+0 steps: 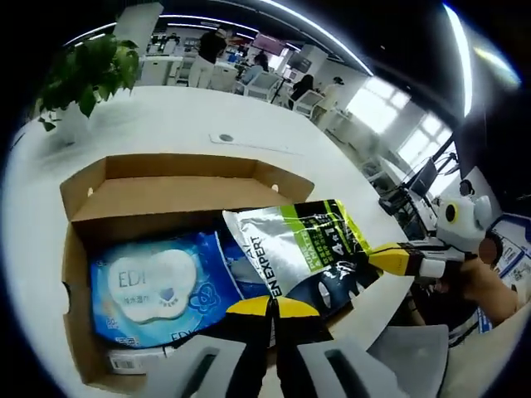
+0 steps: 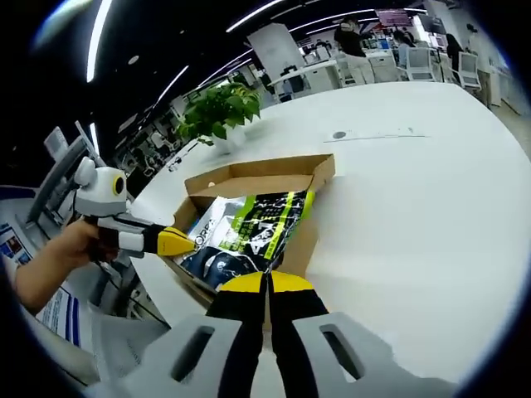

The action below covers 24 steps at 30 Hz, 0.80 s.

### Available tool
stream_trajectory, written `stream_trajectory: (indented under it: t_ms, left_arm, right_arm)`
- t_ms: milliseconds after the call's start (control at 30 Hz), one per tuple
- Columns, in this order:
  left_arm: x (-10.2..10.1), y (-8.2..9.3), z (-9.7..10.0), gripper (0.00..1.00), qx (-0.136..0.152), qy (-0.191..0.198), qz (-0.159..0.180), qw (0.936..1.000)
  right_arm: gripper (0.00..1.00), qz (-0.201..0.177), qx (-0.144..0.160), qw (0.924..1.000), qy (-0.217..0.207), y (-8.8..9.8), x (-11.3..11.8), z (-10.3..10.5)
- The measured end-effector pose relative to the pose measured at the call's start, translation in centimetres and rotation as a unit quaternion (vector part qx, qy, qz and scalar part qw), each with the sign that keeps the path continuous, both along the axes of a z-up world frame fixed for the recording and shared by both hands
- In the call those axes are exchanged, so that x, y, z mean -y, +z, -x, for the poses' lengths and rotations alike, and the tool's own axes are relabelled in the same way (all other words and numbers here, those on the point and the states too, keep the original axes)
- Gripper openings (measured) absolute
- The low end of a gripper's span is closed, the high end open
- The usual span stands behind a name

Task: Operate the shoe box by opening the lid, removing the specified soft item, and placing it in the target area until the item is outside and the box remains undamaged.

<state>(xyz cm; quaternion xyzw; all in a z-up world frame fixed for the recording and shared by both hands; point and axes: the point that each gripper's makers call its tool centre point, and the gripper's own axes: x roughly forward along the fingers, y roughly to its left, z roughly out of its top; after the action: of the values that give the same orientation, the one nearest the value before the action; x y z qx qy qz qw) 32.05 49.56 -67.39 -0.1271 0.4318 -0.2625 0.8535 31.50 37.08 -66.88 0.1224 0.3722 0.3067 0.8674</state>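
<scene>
Yellow-tipped left gripper [image 1: 271, 308] jaws are clenched on the shiny silver, green and black bag [image 1: 311, 253], and so are the right gripper [image 2: 265, 283] jaws. Under them, on the big white worktop [image 2: 415, 207], sits the open brown cardboard box [image 1: 158, 195]. That bag lies half over its edge, beside a blue wipes pack [image 1: 158, 290].
</scene>
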Motion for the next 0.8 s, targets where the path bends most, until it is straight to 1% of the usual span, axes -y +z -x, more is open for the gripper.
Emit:
stream_trajectory:
  t_ms: [133, 300, 400, 633, 733, 800]
  left_arm:
    - [1.5, 0.2, -0.2, 0.00, 0.002, -0.008, 0.004, 1.0000]
    - [2.9, 0.3, -0.3, 0.00, 0.002, -0.016, 0.007, 0.9998]
    - [4.1, 0.1, -0.4, 0.00, 0.004, -0.023, 0.003, 0.9997]
    - [6.0, -0.3, -0.8, 0.00, 0.003, -0.037, 0.005, 0.9993]
    - [6.9, -0.3, -1.0, 0.00, 0.007, -0.040, 0.004, 0.9992]
    - [7.5, -0.4, -1.1, 0.00, 0.007, -0.048, 0.002, 0.9988]
  right_arm:
    - [0.00, 0.001, -0.005, 0.9999, -0.010, -0.1, 1.6, 0.0]
    - [0.00, -0.008, -0.015, 0.9993, -0.034, 0.1, 3.4, -0.4]
    - [0.00, -0.007, -0.017, 0.9990, -0.040, 0.2, 4.3, -0.5]
    - [0.00, -0.006, -0.020, 0.9981, -0.058, 0.1, 6.4, -0.8]
    - [0.00, -0.006, -0.021, 0.9976, -0.065, 0.0, 7.2, -0.8]
    - [0.00, -0.005, -0.022, 0.9972, -0.071, -0.1, 7.8, -0.9]
